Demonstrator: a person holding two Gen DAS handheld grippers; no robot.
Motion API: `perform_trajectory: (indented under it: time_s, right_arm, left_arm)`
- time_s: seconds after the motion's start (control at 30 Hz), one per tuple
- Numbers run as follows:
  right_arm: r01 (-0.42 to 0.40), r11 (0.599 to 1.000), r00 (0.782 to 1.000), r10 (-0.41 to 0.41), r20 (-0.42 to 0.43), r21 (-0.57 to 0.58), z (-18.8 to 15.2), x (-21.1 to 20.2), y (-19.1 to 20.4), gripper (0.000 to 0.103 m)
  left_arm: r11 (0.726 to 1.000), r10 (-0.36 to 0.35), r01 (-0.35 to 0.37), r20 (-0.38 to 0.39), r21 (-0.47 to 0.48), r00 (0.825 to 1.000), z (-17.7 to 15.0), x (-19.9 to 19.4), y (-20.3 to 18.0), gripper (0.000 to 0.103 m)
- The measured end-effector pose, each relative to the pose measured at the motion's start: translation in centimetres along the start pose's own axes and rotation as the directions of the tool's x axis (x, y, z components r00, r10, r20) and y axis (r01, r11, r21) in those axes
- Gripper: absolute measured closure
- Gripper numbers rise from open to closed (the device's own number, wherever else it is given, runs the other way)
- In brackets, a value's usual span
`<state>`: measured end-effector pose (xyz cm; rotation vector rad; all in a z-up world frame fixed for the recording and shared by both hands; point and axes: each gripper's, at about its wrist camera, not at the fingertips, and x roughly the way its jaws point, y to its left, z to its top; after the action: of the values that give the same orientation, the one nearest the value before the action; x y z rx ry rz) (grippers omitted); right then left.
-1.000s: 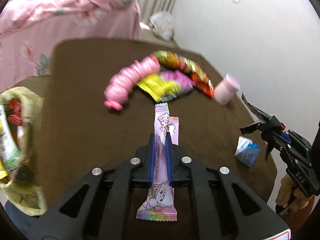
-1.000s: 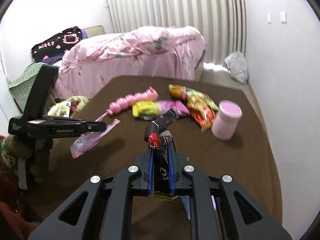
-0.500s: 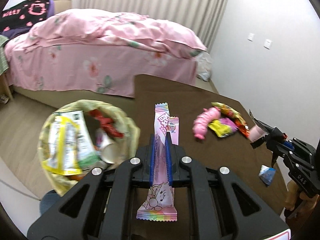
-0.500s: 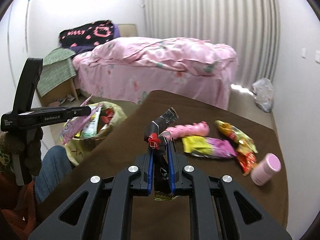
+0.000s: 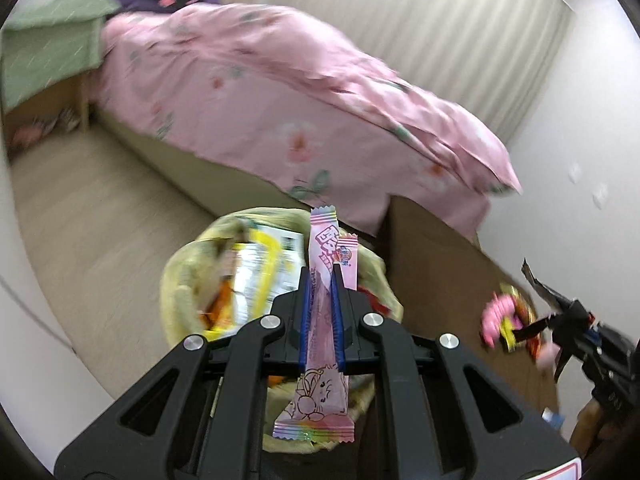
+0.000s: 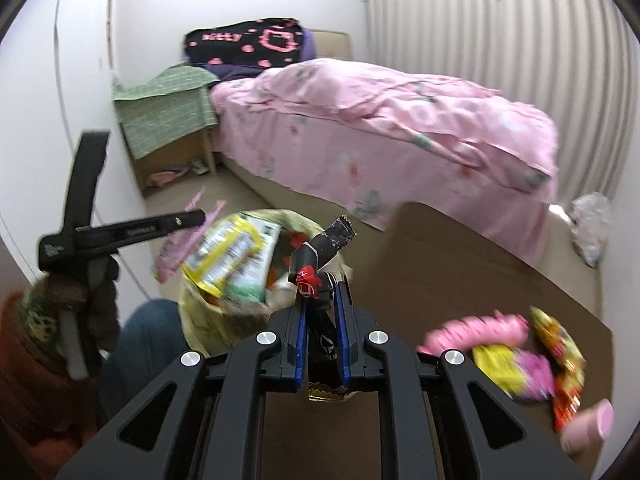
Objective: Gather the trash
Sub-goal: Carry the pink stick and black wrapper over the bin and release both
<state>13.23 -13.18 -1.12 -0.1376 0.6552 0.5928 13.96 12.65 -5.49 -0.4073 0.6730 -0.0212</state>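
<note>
My left gripper [image 5: 320, 276] is shut on a long pink wrapper [image 5: 320, 320] and holds it above the yellow-green trash bag [image 5: 180, 292], which holds several wrappers. It also shows in the right wrist view [image 6: 200, 216] over the bag [image 6: 208, 320]. My right gripper [image 6: 322, 292] is shut on a crumpled black wrapper [image 6: 320, 248] at the bag's right edge, by the brown table [image 6: 460, 260]. Left on the table are a pink segmented toy [image 6: 472, 328], a yellow-magenta packet [image 6: 516, 368], an orange-red packet [image 6: 560, 344] and a pink bottle [image 6: 588, 428].
A bed with a pink quilt [image 6: 380, 112] stands behind the table and bag. A small stand under a green cloth [image 6: 164, 108] is at the left wall. A clear plastic bag [image 6: 592, 228] lies on the floor by the curtain. A blue-white scrap [image 5: 554, 418] lies on the table.
Both grippers have swung left from over the table to the trash bag, each still holding its wrapper. The left one now hangs right over the bag's opening.
</note>
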Motion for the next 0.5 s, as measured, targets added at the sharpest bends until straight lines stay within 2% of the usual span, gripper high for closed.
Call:
perform_trajectory:
  time_s: [0.13, 0.33, 0.43, 0.5]
  right_arm:
    - [-0.113, 0.993, 0.993, 0.113, -0.037, 0.021, 2.5, 4.6, -0.3, 0.09]
    - [-0.153, 0.988, 0.985, 0.153, -0.083, 0.007, 5.1, 10.8, -0.6, 0.09]
    - [-0.178, 0.984, 0.978, 0.179, -0.112, 0.014, 5.4, 13.0, -1.1, 0.09]
    - [-0.198, 0.98, 0.969, 0.198, -0.145, 0.019, 5.4, 14.5, -1.4, 0.09]
  left_arm:
    - [0.999, 0.004, -0.005, -0.022, -0.042, 1.0, 0.0, 1.3, 1.4, 0.094]
    - [0.999, 0.023, -0.019, -0.115, 0.038, 0.993, -0.3, 6.5, 0.3, 0.094]
    - [0.992, 0.105, -0.087, -0.213, 0.095, 0.971, -0.8, 10.9, 0.2, 0.094]
    - [0.986, 0.139, -0.111, -0.248, 0.124, 0.959, -1.3, 12.3, 0.2, 0.094]
